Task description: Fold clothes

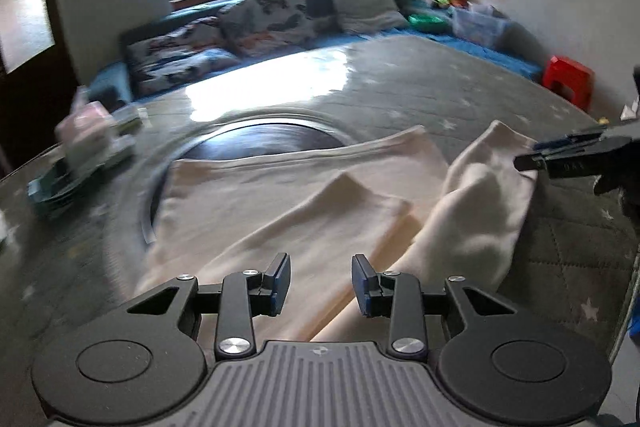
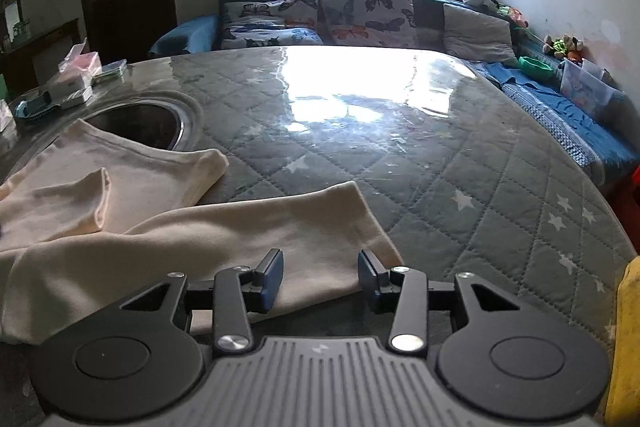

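Cream and soft, your one shirt (image 2: 168,227) lies partly folded on the quilted table (image 2: 440,167). Your two grippers, left gripper (image 1: 320,285) and right gripper (image 2: 320,281), both gape wide, holding nothing.

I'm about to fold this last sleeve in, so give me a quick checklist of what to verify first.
1. Left tongs open: ok.
2. Right tongs open: ok.
3. Loose sleeve lies just ahead of the right tongs: ok.
4. Other sleeve folded onto the shirt body: ok.
5. Loose sleeve flat: not ok, it is rumpled.
6. Right tongs touching the fabric: cannot tell.
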A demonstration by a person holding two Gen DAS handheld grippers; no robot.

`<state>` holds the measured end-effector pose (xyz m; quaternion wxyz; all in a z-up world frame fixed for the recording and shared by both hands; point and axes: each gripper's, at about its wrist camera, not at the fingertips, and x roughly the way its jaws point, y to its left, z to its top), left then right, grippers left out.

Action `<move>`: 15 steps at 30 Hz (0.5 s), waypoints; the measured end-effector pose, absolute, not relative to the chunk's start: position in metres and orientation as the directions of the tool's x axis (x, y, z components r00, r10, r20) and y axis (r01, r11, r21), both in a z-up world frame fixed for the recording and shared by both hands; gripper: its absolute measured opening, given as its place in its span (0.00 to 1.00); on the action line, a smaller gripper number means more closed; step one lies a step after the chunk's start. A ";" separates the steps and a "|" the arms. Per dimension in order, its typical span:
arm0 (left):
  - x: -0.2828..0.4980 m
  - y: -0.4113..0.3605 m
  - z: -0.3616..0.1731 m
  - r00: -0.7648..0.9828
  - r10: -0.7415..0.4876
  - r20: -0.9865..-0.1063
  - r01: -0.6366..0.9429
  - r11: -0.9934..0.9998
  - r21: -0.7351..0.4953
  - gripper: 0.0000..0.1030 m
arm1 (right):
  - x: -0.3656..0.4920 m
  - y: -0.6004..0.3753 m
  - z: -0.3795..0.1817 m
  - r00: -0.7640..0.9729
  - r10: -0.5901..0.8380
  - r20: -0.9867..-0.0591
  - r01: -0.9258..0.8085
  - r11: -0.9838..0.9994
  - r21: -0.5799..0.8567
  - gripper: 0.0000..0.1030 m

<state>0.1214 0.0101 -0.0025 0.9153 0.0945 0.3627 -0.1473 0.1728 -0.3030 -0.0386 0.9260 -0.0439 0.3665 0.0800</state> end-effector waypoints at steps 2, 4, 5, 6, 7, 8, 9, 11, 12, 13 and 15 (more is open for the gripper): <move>0.129 0.000 -0.008 0.683 -0.212 -0.698 0.365 0.928 0.076 0.37 | 0.174 -0.305 -0.038 0.719 0.114 -0.686 -0.176 0.984 -0.022 0.42; 0.136 -0.007 -0.015 0.670 -0.214 -0.711 0.378 0.922 0.079 0.37 | 0.175 -0.306 -0.038 0.720 0.114 -0.685 -0.178 0.984 -0.023 0.46; 0.139 -0.009 -0.018 0.663 -0.214 -0.717 0.383 0.920 0.080 0.37 | 0.175 -0.307 -0.039 0.721 0.113 -0.684 -0.177 0.984 -0.024 0.47; 0.142 -0.011 -0.021 0.658 -0.215 -0.722 0.388 0.918 0.080 0.37 | 0.175 -0.307 -0.039 0.721 0.113 -0.684 -0.176 0.984 -0.024 0.47; 0.143 -0.011 -0.023 0.658 -0.218 -0.721 0.391 0.917 0.080 0.37 | 0.176 -0.308 -0.039 0.721 0.112 -0.684 -0.175 0.984 -0.023 0.47; 0.145 -0.012 -0.024 0.660 -0.221 -0.718 0.392 0.916 0.079 0.37 | 0.176 -0.309 -0.039 0.721 0.111 -0.684 -0.173 0.985 -0.023 0.47; 0.146 -0.012 -0.026 0.662 -0.224 -0.716 0.394 0.916 0.078 0.37 | 0.177 -0.310 -0.040 0.720 0.110 -0.685 -0.172 0.985 -0.023 0.48; 0.147 -0.012 -0.027 0.667 -0.231 -0.708 0.396 0.915 0.075 0.29 | 0.178 -0.312 -0.040 0.720 0.103 -0.686 -0.166 0.986 -0.026 0.49; 0.148 -0.011 -0.027 0.669 -0.233 -0.705 0.395 0.916 0.071 0.11 | 0.178 -0.313 -0.040 0.720 0.100 -0.687 -0.162 0.986 -0.026 0.49; 0.148 -0.010 -0.027 0.671 -0.235 -0.703 0.392 0.918 0.067 0.07 | 0.179 -0.314 -0.040 0.720 0.098 -0.687 -0.159 0.987 -0.025 0.49; 0.149 -0.003 -0.024 0.689 -0.226 -0.689 0.360 0.931 0.055 0.03 | 0.179 -0.315 -0.040 0.720 0.095 -0.687 -0.152 0.988 -0.023 0.49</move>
